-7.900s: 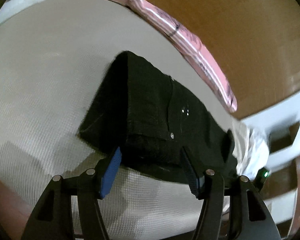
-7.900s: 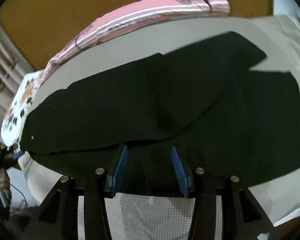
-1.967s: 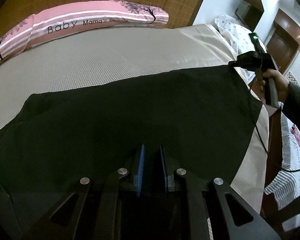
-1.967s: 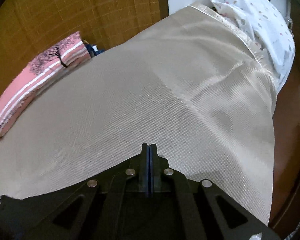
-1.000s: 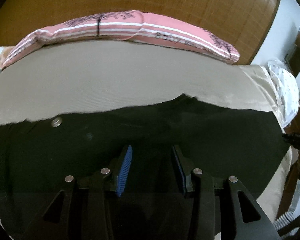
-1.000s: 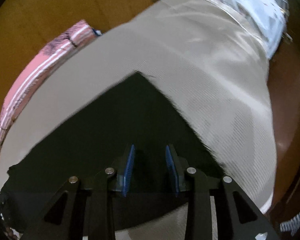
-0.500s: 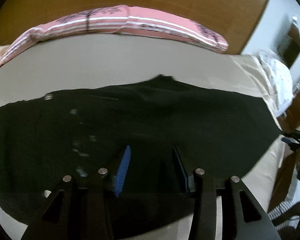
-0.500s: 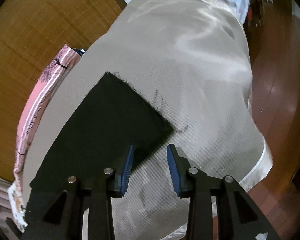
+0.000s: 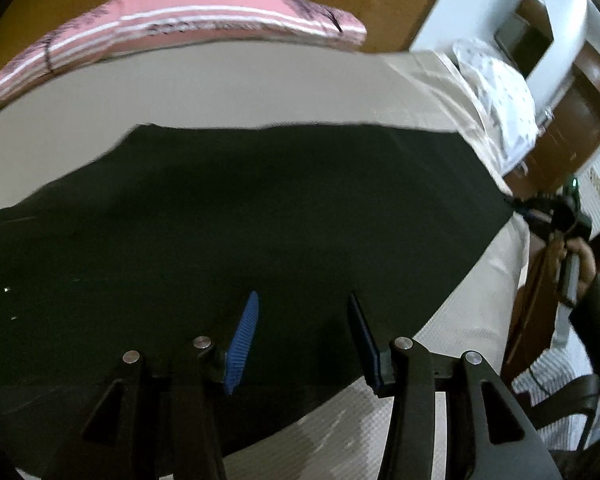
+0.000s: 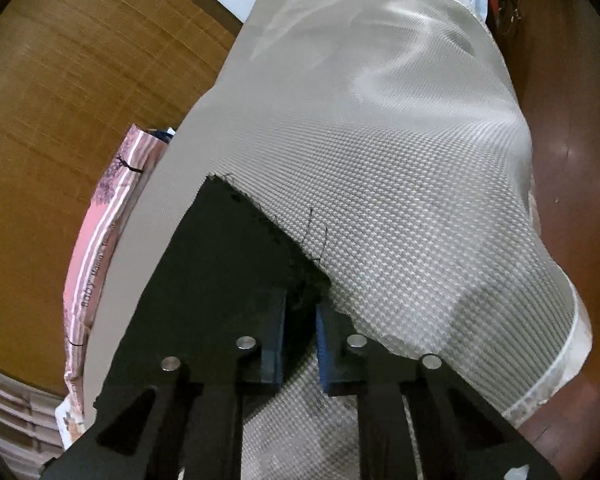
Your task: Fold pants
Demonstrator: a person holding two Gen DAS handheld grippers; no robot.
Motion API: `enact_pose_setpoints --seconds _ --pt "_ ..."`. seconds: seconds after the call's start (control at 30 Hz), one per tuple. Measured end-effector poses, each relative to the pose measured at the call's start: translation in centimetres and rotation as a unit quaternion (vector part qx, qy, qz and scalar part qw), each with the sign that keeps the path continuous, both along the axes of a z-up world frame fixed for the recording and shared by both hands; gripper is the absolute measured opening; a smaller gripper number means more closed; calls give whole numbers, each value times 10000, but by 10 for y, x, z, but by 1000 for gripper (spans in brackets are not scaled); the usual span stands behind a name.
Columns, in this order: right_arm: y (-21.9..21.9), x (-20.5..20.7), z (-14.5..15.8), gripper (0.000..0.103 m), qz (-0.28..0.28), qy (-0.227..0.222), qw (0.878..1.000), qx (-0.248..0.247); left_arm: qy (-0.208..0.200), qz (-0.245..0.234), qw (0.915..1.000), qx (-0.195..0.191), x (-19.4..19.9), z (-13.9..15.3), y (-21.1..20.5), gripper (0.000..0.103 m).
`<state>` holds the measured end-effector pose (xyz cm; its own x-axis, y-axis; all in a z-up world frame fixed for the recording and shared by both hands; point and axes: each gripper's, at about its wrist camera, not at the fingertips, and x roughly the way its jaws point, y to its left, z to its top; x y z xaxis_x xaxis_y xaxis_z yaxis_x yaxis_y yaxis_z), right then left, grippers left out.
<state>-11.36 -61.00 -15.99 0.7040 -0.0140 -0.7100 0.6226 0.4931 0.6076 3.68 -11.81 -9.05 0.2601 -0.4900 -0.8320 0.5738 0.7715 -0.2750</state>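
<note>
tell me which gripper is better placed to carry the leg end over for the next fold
Right: the right gripper has just closed on the hem corner of the black pants. The left gripper hovers open over mid-fabric, gripping nothing.

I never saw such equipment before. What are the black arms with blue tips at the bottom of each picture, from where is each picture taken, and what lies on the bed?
There is no robot: a person holds two hand tongs, each carrying a camera that looks along its fingers. In the left view, the left tongs stand open over black pants spread on a beige bedspread; a pink pillow lies behind. At its right edge you see the person's hand with the other tool. In the right view, the right tongs have just been closing and pinch the pants' corner.
</note>
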Motion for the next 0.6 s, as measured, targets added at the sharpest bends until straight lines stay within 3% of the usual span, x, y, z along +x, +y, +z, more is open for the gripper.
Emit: enact_pose_setpoints --seconds 0.17,0.27,0.43,0.6 --pt "6 5 14 8 56 -55 10000 4 -173 -67 9997 188 -2 -8 -9 48" --pt "18 18 32 8 197 -286 9994 34 23 94 10000 7 3 -5 -4 49" --pt "71 65 73 8 922 -586 9939 -176 103 565 9977 -366 10 8 27 50" --pt "145 120 98 8 1857 -789 9791 -259 47 994 9934 -568 15 20 67 51"
